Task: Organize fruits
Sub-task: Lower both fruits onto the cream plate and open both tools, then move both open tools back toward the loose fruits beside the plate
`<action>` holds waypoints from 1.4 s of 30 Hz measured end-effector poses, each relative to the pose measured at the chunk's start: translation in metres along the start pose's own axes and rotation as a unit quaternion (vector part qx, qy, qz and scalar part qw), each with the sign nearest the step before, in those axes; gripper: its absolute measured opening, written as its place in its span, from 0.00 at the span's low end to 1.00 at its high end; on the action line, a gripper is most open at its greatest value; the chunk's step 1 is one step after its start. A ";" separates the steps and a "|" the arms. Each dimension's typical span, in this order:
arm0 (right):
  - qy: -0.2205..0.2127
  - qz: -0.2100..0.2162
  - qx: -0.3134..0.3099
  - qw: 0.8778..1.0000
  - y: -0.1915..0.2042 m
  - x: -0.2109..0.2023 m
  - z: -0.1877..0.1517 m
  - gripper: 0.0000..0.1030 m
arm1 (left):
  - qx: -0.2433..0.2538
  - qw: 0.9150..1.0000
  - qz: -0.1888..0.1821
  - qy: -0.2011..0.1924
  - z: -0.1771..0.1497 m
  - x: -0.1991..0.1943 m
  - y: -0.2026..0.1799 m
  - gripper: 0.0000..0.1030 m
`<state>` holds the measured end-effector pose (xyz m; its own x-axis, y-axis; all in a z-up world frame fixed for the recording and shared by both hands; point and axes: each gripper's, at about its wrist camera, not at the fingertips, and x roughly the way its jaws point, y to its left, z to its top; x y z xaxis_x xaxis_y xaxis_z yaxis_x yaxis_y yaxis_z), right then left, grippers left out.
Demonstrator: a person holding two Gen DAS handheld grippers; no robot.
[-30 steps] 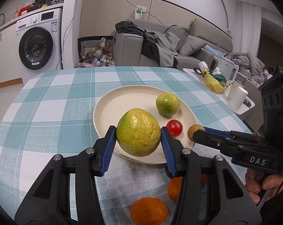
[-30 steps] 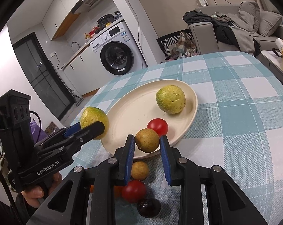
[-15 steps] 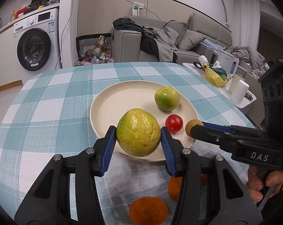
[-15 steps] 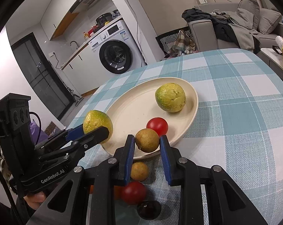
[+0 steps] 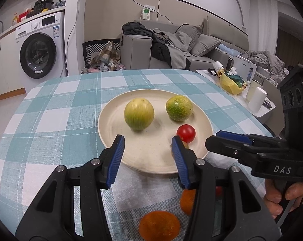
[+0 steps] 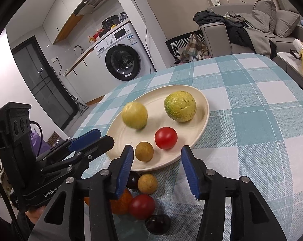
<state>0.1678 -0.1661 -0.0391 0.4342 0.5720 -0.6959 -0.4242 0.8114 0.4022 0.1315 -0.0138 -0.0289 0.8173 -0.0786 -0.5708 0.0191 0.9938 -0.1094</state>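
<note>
Fruit sits on the cream plate (image 6: 203,108): two yellow-green fruits (image 5: 139,114) (image 5: 179,107), a red tomato (image 6: 165,138) and a small brown fruit (image 6: 144,151). Both the left gripper (image 5: 147,153) and the right gripper (image 6: 155,165) have just been opening, their jaws now apart and empty. More loose fruit, including an orange (image 5: 159,226), lies on the checked tablecloth (image 5: 57,108) near the plate's front edge.

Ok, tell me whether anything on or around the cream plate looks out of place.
Nothing is spilled or damaged. One oddity: the yellow-green round fruit on the cream plate is motion-blurred, so it may be rolling. Both grippers' jaws have just been opening and hold nothing. Several fruits sit off the plate at its near edge, including an orange citrus fruit.
</note>
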 end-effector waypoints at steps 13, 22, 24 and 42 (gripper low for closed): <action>-0.007 -0.012 0.004 1.000 -0.003 -0.006 0.000 0.92 | -0.001 1.000 0.003 -0.011 -0.001 -0.008 0.002 0.79; -0.003 -0.016 0.001 1.000 -0.003 -0.005 0.000 1.00 | 0.005 1.000 0.018 -0.011 -0.003 -0.012 0.000 0.91; -0.002 -0.014 0.002 1.000 -0.003 -0.005 -0.001 1.00 | 0.003 1.000 0.026 -0.016 -0.004 -0.016 0.001 0.97; 0.005 -0.025 -0.035 0.999 0.009 -0.019 -0.002 1.00 | -0.035 0.999 0.023 -0.017 -0.018 -0.043 0.023 0.99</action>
<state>0.1543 -0.1695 -0.0231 0.4493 0.5287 -0.7201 -0.4570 0.8286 0.3233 0.0864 0.0107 -0.0209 0.8353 -0.0295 -0.5490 -0.0581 0.9882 -0.1416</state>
